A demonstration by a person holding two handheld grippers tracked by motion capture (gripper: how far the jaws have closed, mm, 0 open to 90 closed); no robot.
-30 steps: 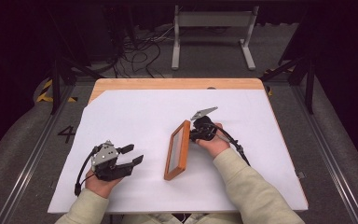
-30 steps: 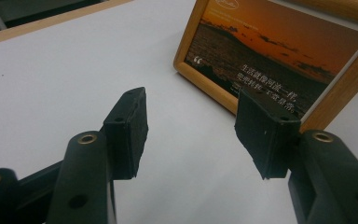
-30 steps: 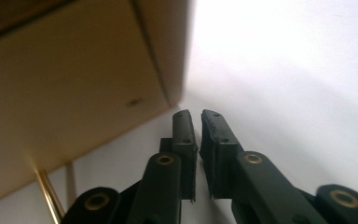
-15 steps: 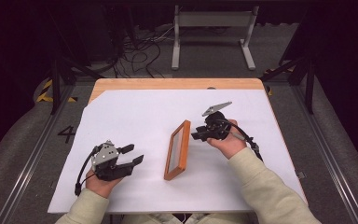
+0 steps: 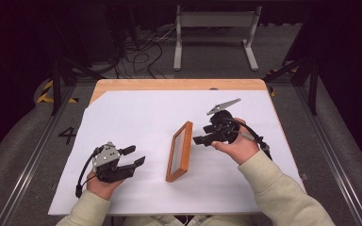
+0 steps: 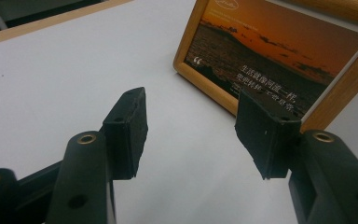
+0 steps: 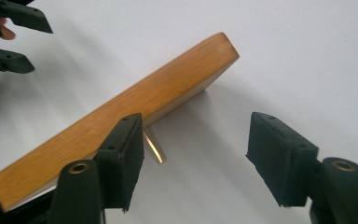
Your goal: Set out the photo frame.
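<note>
Now the wooden photo frame [image 5: 179, 150] stands at the picture centre, long axis running away from the person. Right gripper [image 5: 208, 135], just beside it, has just been opening its jaws, nothing between; left gripper [image 5: 133, 157] waits farther, jaws apart.

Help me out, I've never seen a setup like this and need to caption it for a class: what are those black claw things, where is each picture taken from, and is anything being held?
A person sits at a table covered with white paper and holds a hand-operated two-jaw tool in each hand. The wide picture looks down from above; the left gripper and the right gripper come in from below. The other two pictures come from cameras riding on the tools, looking along their black jaws.

On the paper stands a wooden picture frame propped up on a small stand leg; the left gripper view shows its sunset photo. Nothing is held: the left jaws stand open over bare paper, and the right jaws have just been opening, beside the frame's edge without pressing it.
</note>
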